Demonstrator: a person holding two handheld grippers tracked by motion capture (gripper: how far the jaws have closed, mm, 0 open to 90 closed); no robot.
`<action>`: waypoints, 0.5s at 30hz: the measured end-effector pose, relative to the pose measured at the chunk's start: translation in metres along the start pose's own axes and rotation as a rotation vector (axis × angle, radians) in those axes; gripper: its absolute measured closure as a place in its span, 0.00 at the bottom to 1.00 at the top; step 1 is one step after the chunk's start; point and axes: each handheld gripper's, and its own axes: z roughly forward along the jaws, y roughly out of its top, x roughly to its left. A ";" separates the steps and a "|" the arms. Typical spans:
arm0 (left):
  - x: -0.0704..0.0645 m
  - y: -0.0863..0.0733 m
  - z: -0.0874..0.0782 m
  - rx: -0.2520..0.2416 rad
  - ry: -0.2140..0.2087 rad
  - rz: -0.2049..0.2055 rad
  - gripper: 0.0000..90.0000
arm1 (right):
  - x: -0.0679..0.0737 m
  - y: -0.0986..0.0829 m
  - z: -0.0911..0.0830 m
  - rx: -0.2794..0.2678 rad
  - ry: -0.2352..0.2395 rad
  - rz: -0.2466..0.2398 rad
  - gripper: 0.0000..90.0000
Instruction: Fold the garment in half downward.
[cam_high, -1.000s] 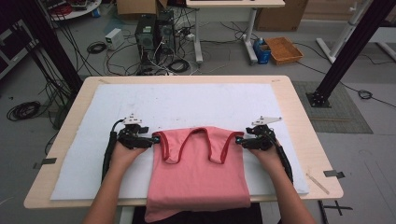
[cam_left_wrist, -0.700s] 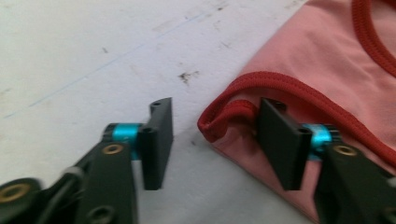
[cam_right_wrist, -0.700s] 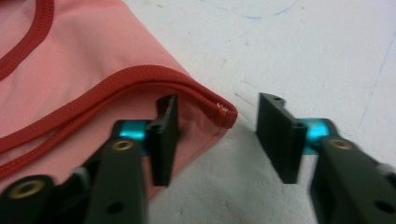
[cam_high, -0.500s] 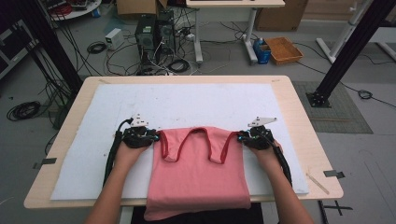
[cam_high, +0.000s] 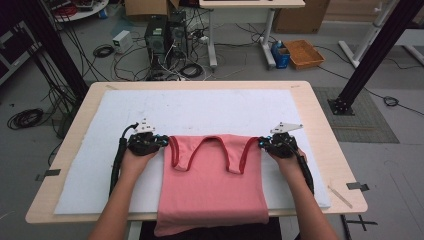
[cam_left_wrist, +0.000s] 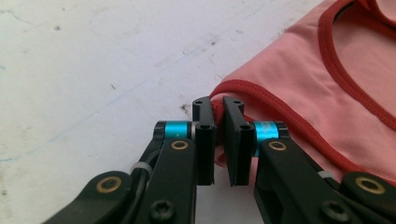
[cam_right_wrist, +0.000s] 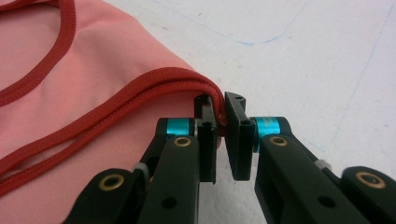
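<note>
At the two upper corners of the pink tank top (cam_high: 212, 185), my fingers are clamped on cloth: my left gripper (cam_left_wrist: 218, 114) pinches the red-trimmed corner fold between its two black fingers (cam_left_wrist: 204, 140), which stand nearly closed with the fabric bunched in the narrow gap, and my right gripper (cam_right_wrist: 219, 109) does the same at the other corner, its fingers (cam_right_wrist: 238, 140) closed on the doubled red edging (cam_right_wrist: 140, 100). From above, my left gripper (cam_high: 159, 142) sits at the top's left shoulder edge and my right gripper (cam_high: 264, 144) at its right shoulder edge, each pointing inward at the garment. The tank top lies flat between them with its red-bound neckline and armholes toward the far side, spread on the white mat (cam_high: 210, 110) that covers the desk (cam_high: 325, 130); its lower hem hangs over the near edge of the desk. Beyond the top, the mat lies bare, marked with faint blue lines and small dark specks. My hands (cam_high: 135, 160) and forearms flank the top on either side.
</note>
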 end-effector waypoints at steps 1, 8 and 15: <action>0.004 0.002 -0.001 -0.024 -0.015 -0.028 0.93 | -0.001 0.001 0.000 0.007 -0.002 0.000 0.93; 0.011 0.013 0.007 -0.019 0.019 -0.040 0.93 | -0.010 0.019 0.001 0.003 -0.037 -0.016 0.93; 0.022 0.021 0.021 0.025 0.028 -0.047 0.93 | -0.017 0.027 0.012 0.017 -0.059 -0.018 0.93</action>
